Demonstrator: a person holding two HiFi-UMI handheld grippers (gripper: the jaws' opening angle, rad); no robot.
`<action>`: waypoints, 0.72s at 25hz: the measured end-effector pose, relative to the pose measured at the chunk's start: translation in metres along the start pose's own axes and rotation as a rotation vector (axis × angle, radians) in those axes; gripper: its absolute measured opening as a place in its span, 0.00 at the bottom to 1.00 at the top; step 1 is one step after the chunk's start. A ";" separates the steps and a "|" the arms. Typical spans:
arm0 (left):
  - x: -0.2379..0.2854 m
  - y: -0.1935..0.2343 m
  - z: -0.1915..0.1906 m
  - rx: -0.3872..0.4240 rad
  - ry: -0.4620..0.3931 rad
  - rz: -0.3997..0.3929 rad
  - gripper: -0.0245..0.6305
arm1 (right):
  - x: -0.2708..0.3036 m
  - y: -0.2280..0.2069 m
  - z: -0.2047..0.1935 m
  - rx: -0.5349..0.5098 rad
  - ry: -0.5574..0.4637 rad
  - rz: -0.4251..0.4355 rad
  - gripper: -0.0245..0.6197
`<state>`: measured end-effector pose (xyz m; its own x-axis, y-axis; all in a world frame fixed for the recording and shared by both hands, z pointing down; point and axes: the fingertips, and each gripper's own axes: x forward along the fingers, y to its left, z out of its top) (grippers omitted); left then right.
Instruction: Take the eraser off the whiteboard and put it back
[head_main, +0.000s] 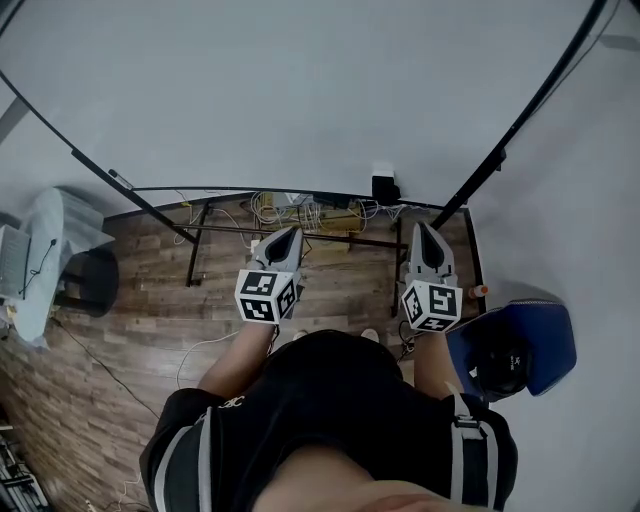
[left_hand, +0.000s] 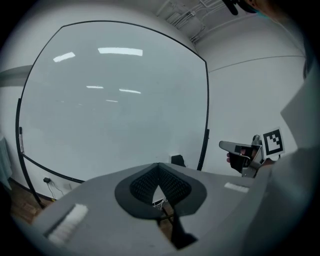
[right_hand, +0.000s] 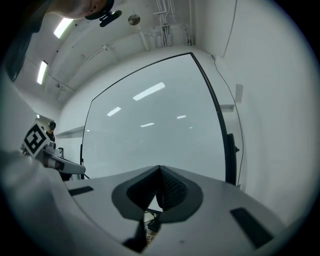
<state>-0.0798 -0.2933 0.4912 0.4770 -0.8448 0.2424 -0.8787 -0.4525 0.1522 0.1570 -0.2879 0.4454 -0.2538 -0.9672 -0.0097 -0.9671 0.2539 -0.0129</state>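
Observation:
The whiteboard (head_main: 300, 90) fills the wall ahead, bare inside its black frame. The eraser (head_main: 383, 185), white over black, sticks to the board at its lower edge, right of centre. In the left gripper view the eraser (left_hand: 178, 160) is a small dark block just beyond my jaw tips. My left gripper (head_main: 293, 233) is shut with nothing in it and points at the board's lower edge, left of the eraser. My right gripper (head_main: 419, 228) is also shut and empty, a little below and right of the eraser. The eraser is hidden in the right gripper view.
Tangled cables (head_main: 300, 212) lie on the wooden floor beneath the board, between the legs of its stand (head_main: 195, 250). A blue chair (head_main: 520, 350) stands close at my right. At the left are a pale round table (head_main: 60, 235) and a dark stool (head_main: 92, 282).

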 end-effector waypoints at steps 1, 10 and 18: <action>0.000 0.001 0.001 0.016 -0.003 -0.003 0.05 | -0.001 0.001 -0.001 0.004 -0.001 -0.005 0.05; -0.005 -0.023 0.012 0.200 -0.087 -0.095 0.05 | 0.004 -0.008 -0.002 0.032 0.009 -0.041 0.05; -0.001 -0.010 -0.003 0.116 -0.049 -0.070 0.05 | 0.009 -0.009 -0.007 0.015 0.019 -0.044 0.05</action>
<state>-0.0711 -0.2873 0.4927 0.5381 -0.8217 0.1877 -0.8410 -0.5382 0.0550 0.1631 -0.2988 0.4522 -0.2115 -0.9773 0.0097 -0.9771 0.2111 -0.0275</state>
